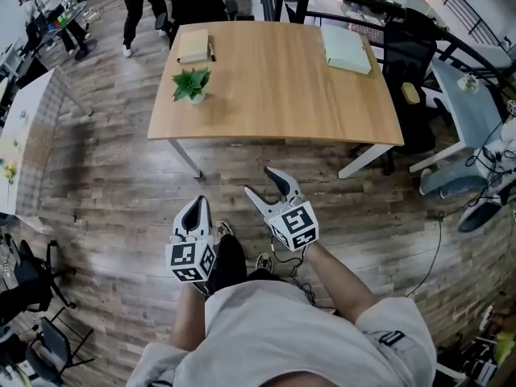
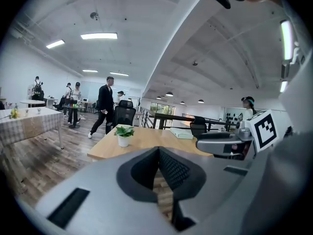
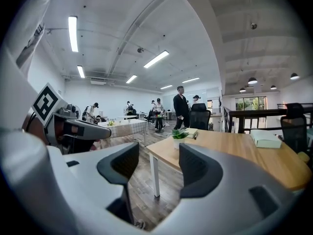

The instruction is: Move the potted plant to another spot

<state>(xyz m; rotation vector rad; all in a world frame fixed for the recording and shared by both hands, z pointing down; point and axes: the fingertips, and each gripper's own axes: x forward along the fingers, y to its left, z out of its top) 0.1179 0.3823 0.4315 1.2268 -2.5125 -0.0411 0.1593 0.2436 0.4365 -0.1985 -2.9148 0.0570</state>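
Potted plant point(image 1: 191, 85) upper left on table point(image 1: 282, 87), well apart from 2 claws at lower centre. Right gripper point(image 1: 260, 180) parted, empty; left gripper point(image 1: 196, 210) closed, empty.

A plank floor point(image 1: 105, 184); a wooden table point(image 1: 282, 95) stands ahead of the right gripper point(image 1: 260, 181); strip lights point(image 3: 73, 33) on the ceiling point(image 3: 205, 23).

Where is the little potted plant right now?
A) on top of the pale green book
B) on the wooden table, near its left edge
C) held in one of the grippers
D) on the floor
B: the potted plant stands on the wooden table, by its left edge.
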